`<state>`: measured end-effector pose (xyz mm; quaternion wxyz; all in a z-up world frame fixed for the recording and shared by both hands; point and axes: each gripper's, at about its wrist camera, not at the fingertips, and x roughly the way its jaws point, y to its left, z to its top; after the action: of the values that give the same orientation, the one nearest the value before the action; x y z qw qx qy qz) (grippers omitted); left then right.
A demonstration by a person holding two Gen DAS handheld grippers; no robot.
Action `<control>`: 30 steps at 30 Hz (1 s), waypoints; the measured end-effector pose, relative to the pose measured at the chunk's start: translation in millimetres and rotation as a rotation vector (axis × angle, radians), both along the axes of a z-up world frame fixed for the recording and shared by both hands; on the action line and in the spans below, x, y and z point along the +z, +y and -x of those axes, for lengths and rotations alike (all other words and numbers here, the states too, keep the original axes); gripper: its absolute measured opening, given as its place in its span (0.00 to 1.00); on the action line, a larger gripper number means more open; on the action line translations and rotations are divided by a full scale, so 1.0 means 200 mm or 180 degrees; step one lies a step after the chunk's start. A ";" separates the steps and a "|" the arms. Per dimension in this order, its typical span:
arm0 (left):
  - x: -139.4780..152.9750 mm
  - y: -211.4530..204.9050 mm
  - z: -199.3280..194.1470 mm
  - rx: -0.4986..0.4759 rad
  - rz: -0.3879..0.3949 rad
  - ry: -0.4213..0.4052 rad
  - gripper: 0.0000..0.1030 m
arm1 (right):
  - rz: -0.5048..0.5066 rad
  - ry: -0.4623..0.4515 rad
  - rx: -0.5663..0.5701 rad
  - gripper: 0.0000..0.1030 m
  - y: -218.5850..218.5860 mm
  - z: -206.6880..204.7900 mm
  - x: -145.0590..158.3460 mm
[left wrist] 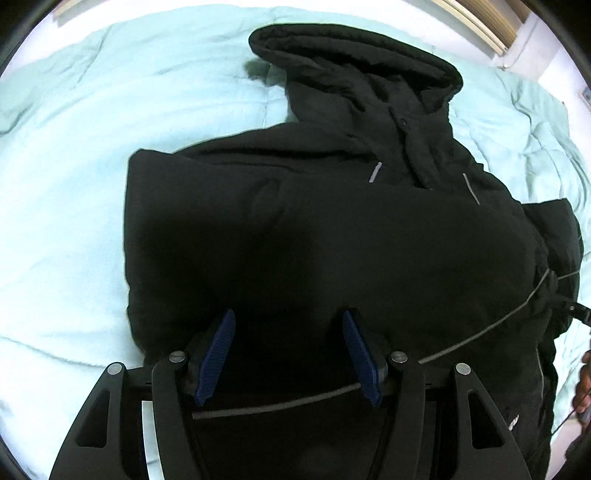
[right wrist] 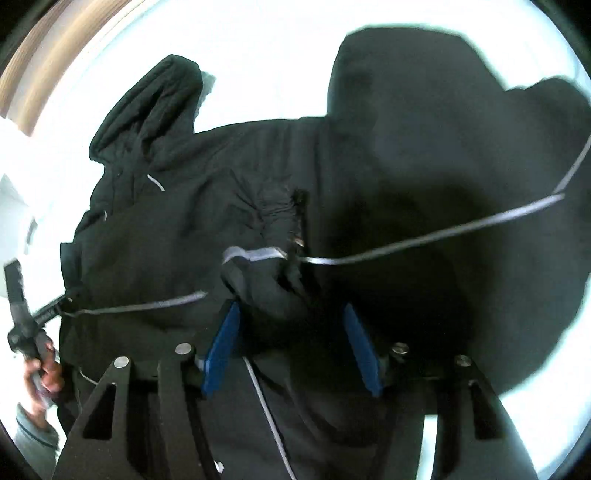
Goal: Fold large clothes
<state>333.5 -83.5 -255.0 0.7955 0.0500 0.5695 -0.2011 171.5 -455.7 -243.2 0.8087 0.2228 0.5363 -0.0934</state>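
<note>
Lying lengthwise on the bedspread (left wrist: pixel 74 147), the black jacket (left wrist: pixel 295 221) points hood-away.

Room's pretty plain: a bed covered in a pale mint-green comforter (left wrist: pixel 92 155), all rumpled and quilted, fills nearly the whole view. Past the comforter's far right corner there's a white wall (left wrist: pixel 546 40) and slatted window blinds (left wrist: pixel 480 22) in a cream frame. From the other camera the comforter is blown out white, with a blurry wooden strip (right wrist: pixel 48 66) beyond its upper left edge.
</note>
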 end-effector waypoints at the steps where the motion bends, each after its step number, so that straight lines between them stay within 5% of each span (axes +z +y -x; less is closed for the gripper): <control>1: 0.02 -0.01 0.02 0.0006 0.0014 -0.0011 0.61 | 0.0189 0.0045 0.0012 0.60 0.02 0.01 0.05; 3: 0.07 0.00 0.05 0.0025 0.0119 -0.0002 0.61 | 0.0442 -0.0027 0.0056 0.61 0.05 0.01 0.16; 7: 0.12 0.00 0.09 0.0030 0.0202 -0.0068 0.61 | 0.0455 -0.0377 0.0228 0.61 0.21 -0.09 0.30; 10: 0.07 0.00 0.10 0.0037 0.0004 -0.0073 0.61 | 0.0608 -0.0259 0.0436 0.61 0.37 -0.28 0.19; 15: -0.06 -0.01 0.10 0.0005 -0.0125 -0.0077 0.61 | 0.0847 0.0170 0.0598 0.61 0.46 -0.41 -0.20; 20: -0.02 -0.04 0.11 0.0013 -0.0280 -0.0152 0.62 | 0.0738 0.0203 0.0438 0.61 0.44 -0.39 -0.16; 26: 0.16 0.06 0.32 0.0004 -0.0044 -0.0291 0.63 | 0.0739 -0.0093 0.0383 0.62 0.53 -0.21 0.08; 30: 0.04 0.14 0.39 0.0128 -0.0251 -0.0116 0.62 | 0.0723 0.0242 0.0302 0.63 0.52 -0.17 -0.10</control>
<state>255.0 -55.7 -246.8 0.8070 0.0735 0.5633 -0.1615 205.3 -351.3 -264.0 0.8114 0.1006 0.5624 -0.1236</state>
